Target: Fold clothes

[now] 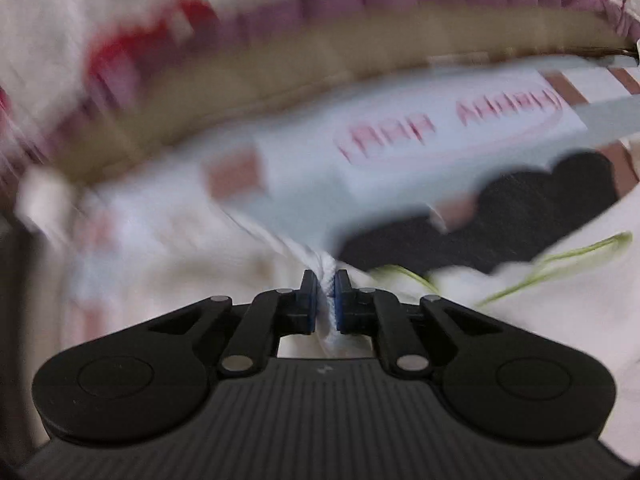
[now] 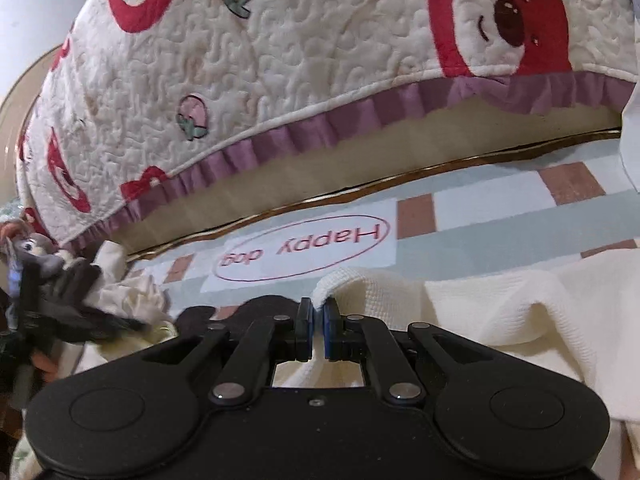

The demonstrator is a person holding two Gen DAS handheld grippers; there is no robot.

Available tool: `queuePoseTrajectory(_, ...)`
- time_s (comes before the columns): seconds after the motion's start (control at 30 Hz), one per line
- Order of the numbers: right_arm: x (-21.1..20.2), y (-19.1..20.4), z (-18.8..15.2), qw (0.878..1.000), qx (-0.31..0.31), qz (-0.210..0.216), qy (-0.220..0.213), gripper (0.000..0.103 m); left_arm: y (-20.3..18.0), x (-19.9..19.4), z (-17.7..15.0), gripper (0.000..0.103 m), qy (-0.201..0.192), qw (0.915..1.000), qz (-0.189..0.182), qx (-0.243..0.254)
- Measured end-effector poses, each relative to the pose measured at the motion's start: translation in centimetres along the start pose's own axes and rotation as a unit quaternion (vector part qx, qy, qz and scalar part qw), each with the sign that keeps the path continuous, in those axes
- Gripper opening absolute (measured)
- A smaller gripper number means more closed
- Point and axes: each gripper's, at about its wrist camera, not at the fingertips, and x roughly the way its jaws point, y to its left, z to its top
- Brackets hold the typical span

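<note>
A cream-white knit garment lies on a checked sheet printed "Happy dog". My right gripper is shut on a raised fold of the garment at its edge. In the blurred left wrist view, my left gripper is shut on a bunched white edge of the garment, which spreads below and to both sides. A dark heart-shaped patch shows just beyond it on the right.
A quilted cream bedspread with red bears and a purple frill hangs over a mattress edge behind the sheet. A grey plush toy and crumpled pale cloth lie at the left. Loose green threads lie on the garment.
</note>
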Motion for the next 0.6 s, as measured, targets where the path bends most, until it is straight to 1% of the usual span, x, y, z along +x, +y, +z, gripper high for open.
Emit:
queuePoseTrajectory(0.03,0.4,-0.1,0.0,1.000,-0.002,-0.006,0.001,0.007,0.9,-1.7,0.2,0.007,-0.040,0.9991,0.017,-0.002)
queuePoseTrajectory(0.07,0.6,-0.1,0.0,1.000,-0.001,-0.006,-0.002,0.007,1.8,-3.7,0.2,0.007,-0.077,0.9965,0.030,-0.015)
queuePoseTrajectory(0.13,0.6,-0.2,0.1,1.000,0.005,0.000,-0.014,0.007,3.1,-8.3,-0.7,0.007,-0.151,0.9860,0.043,-0.056)
queuePoseTrajectory(0.17,0.5,-0.2,0.1,1.000,0.012,0.002,-0.018,0.007,3.4,-10.3,-2.0,0.007,-0.180,0.9795,0.044,-0.079)
queuePoseTrajectory(0.2,0.3,-0.3,0.2,1.000,0.020,0.004,-0.020,0.007,3.3,-11.1,-3.5,0.007,-0.181,0.9779,0.039,-0.096)
queuePoseTrajectory(0.27,0.4,-0.6,0.0,0.999,0.034,0.002,-0.014,0.007,1.9,-10.0,-7.1,0.007,-0.122,0.9858,0.013,-0.115)
queuePoseTrajectory(0.33,1.1,-0.7,-0.3,0.999,0.035,-0.027,0.010,0.007,0.5,-9.0,-10.7,0.008,-0.062,0.9891,-0.012,-0.133)
queuePoseTrajectory(0.37,1.4,-0.8,-0.5,0.998,0.035,-0.043,0.024,0.007,0.2,-8.1,-12.3,0.008,-0.031,0.9875,-0.028,-0.152)
queuePoseTrajectory(0.4,1.7,-0.9,-0.7,0.997,0.038,-0.055,0.034,0.007,0.4,-7.0,-13.5,0.007,-0.004,0.9813,-0.047,-0.187)
queuePoseTrajectory(0.43,1.9,-1.0,-0.9,0.996,0.042,-0.064,0.041,0.007,0.9,-6.4,-14.2,0.007,0.011,0.9734,-0.061,-0.221)
queuePoseTrajectory(0.47,2.0,-1.1,-0.9,0.996,0.044,-0.070,0.044,0.007,1.4,-6.4,-14.4,0.007,0.012,0.9678,-0.069,-0.242)
queuePoseTrajectory(0.5,1.9,-1.0,-0.9,0.996,0.044,-0.071,0.043,0.007,1.8,-6.6,-14.3,0.007,0.006,0.9662,-0.071,-0.248)
queuePoseTrajectory(0.6,1.7,-0.8,-0.7,0.997,0.046,-0.060,0.032,0.007,2.2,-7.2,-13.4,0.007,-0.012,0.9718,-0.073,-0.224)
